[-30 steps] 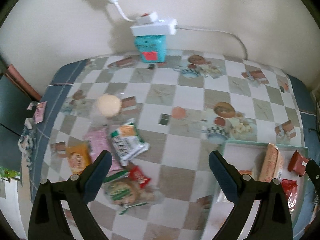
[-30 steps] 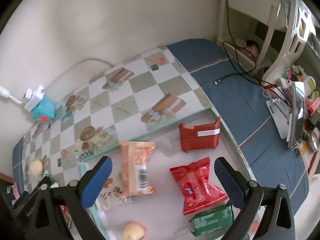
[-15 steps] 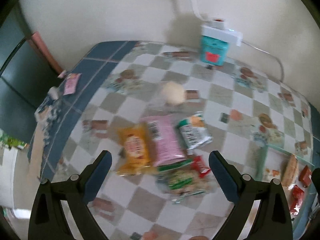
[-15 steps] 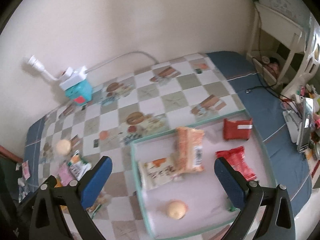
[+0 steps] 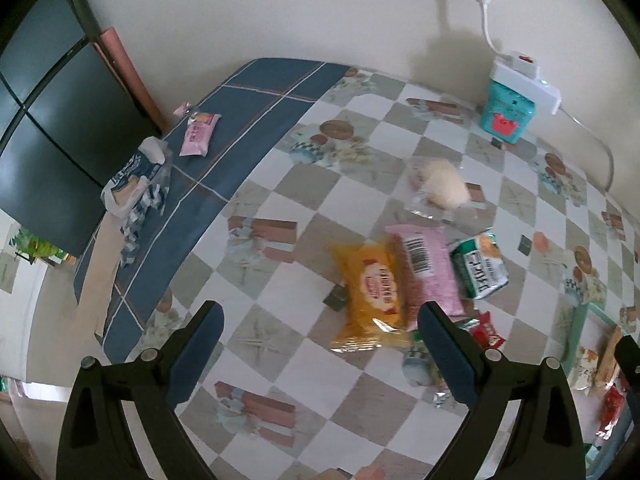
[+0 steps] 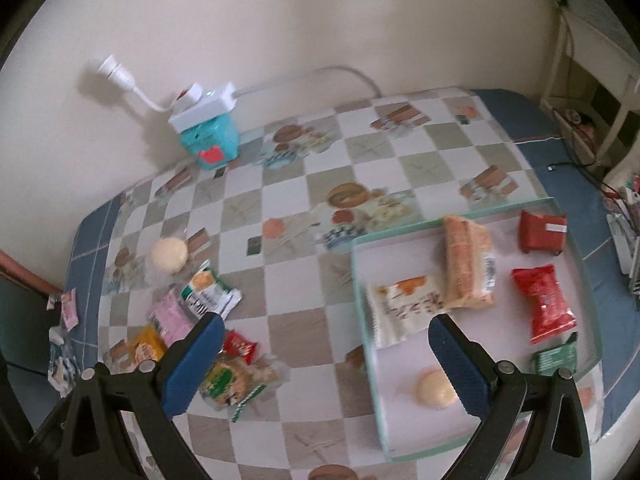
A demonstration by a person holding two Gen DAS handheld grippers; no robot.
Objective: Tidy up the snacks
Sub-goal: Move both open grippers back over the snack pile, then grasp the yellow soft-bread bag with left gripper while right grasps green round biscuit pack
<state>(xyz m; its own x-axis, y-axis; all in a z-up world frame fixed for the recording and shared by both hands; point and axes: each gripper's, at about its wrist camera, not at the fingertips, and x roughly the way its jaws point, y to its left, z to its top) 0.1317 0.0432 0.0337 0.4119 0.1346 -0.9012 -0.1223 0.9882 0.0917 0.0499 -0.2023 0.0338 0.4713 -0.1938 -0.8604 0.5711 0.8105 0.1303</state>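
From the left wrist, the left hand-held gripper (image 5: pixel 320 338) hangs spread and empty above the checked counter (image 5: pixel 280 352), just short of a yellow crinkly snack packet (image 5: pixel 370 286) touching a pink barcoded packet (image 5: pixel 430 266).

From the right wrist, the right hand-held gripper (image 6: pixel 324 340) is likewise spread, empty, between that loose pile and the pale green-rimmed tray (image 6: pixel 576 248) holding a red foil packet (image 6: pixel 544 308).

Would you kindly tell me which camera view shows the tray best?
The right wrist view: the whole tray shows, with snacks lying inside it. The left wrist view catches only a sliver of the tray at its right edge.
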